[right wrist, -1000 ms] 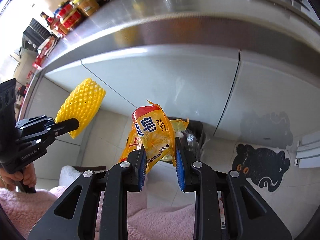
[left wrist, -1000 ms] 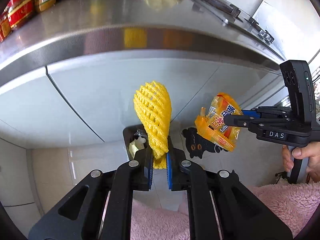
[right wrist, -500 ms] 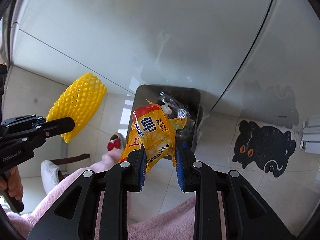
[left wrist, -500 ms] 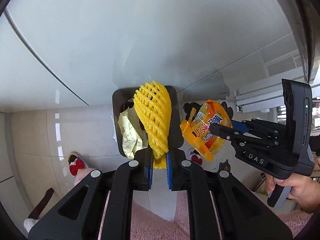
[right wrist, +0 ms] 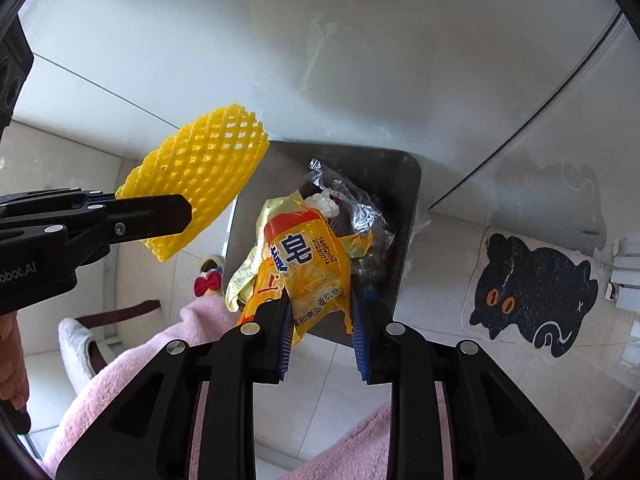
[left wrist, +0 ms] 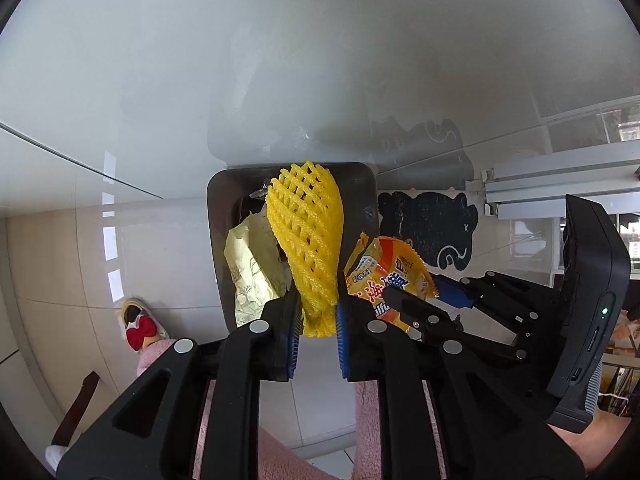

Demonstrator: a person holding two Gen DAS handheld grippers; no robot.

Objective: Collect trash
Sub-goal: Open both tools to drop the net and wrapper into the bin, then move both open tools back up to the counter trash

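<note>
My left gripper (left wrist: pixel 317 312) is shut on a yellow foam fruit net (left wrist: pixel 306 232) and holds it above a dark rectangular trash bin (left wrist: pixel 218 208) on the floor. The net also shows in the right wrist view (right wrist: pixel 200 172), left of the bin (right wrist: pixel 404 216). My right gripper (right wrist: pixel 320 308) is shut on an orange-yellow soap wrapper (right wrist: pixel 308 268) over the bin's near edge. The wrapper and right gripper also show in the left wrist view (left wrist: pixel 384 276), at the bin's right side. The bin holds a pale yellow wrapper (left wrist: pixel 250 264) and clear crumpled plastic (right wrist: pixel 352 200).
White cabinet doors (left wrist: pixel 280 60) rise right behind the bin. A black cat-shaped mat (right wrist: pixel 536 288) lies on the tiled floor to the bin's right. A slipper with a red bow (left wrist: pixel 140 324) and pink fleece legs (right wrist: pixel 140 360) are near the bin's left.
Both grippers have tilted down from facing the steel counter to facing the floor and have come closer over the bin. Both still hold their items.
</note>
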